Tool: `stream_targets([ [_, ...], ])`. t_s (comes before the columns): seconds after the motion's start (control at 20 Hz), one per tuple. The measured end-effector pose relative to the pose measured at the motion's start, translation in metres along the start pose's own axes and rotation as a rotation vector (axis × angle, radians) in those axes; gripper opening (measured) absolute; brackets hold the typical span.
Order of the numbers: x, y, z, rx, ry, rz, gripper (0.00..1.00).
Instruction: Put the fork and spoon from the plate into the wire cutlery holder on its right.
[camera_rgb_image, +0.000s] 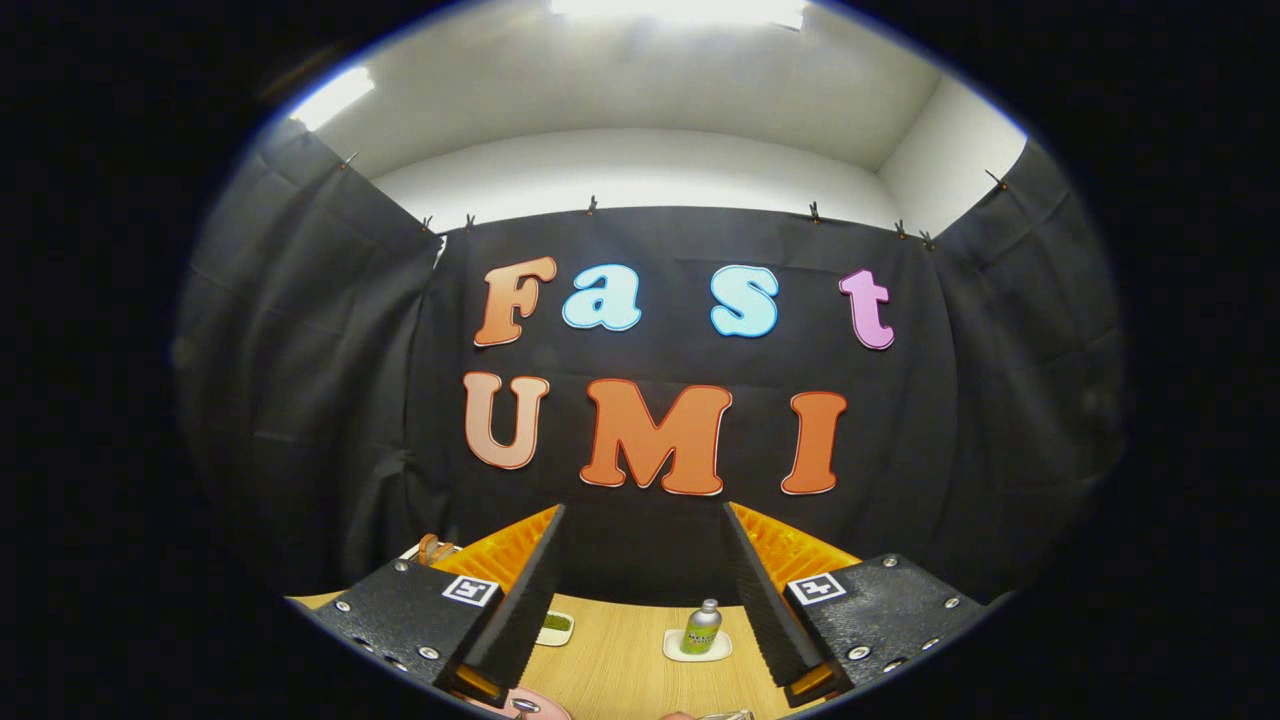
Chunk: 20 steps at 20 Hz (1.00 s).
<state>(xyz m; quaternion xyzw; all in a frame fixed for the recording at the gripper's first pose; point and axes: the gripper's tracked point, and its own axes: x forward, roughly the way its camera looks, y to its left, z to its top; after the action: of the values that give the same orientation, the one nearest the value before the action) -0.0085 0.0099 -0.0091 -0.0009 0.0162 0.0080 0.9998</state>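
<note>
Between the two fingers of the hand-held gripper (645, 600) a wide gap stands open, and nothing is held in it; the fingers point forward and a little upward, toward the black cloth wall (320, 400) of the booth. Through the gap the light wooden bench (620, 665) shows, low and close under the fingers.

On the bench, just ahead of the fingers and nearer to the right one, a small green bottle (702, 627) with a silver cap stands upright on a small white coaster (680, 651). Just beside the left finger lies a small white dish (555, 628) with something green on it; the finger partly hides it. The bottle and the dish are apart from each other, with bare wood between them.

Lowest in the view, below and between the finger bases, a pink rim (545, 706) of what may be the plate peeks in, with a small shiny metal piece (524, 706) on it; I cannot tell if this is the fork or the spoon. A little to the right of it, a thin bit of wire or glass (728, 715) shows, too little to name. These things lie under the hand-held gripper, not between its fingertips.

Beyond the left finger, at the far side of the bench, a brownish looped object (433, 548) rests near the cloth wall. Above the cloth, the white wall (620, 165) and bright ceiling lights (680, 10) are seen.
</note>
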Motion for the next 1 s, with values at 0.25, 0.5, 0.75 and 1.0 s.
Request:
stream_targets([
  [0.25, 0.003, 0.007, -0.005, 0.007, 0.006, 0.028, 0.9],
  [0.5, 0.001, 0.041, -0.067, 0.02, 0.159, 0.118, 0.91],
  [0.75, -0.012, 0.075, -0.143, 0.031, 0.394, 0.199, 0.92],
  [1.0, -0.027, 0.104, -0.209, 0.01, 0.61, 0.248, 0.91],
])
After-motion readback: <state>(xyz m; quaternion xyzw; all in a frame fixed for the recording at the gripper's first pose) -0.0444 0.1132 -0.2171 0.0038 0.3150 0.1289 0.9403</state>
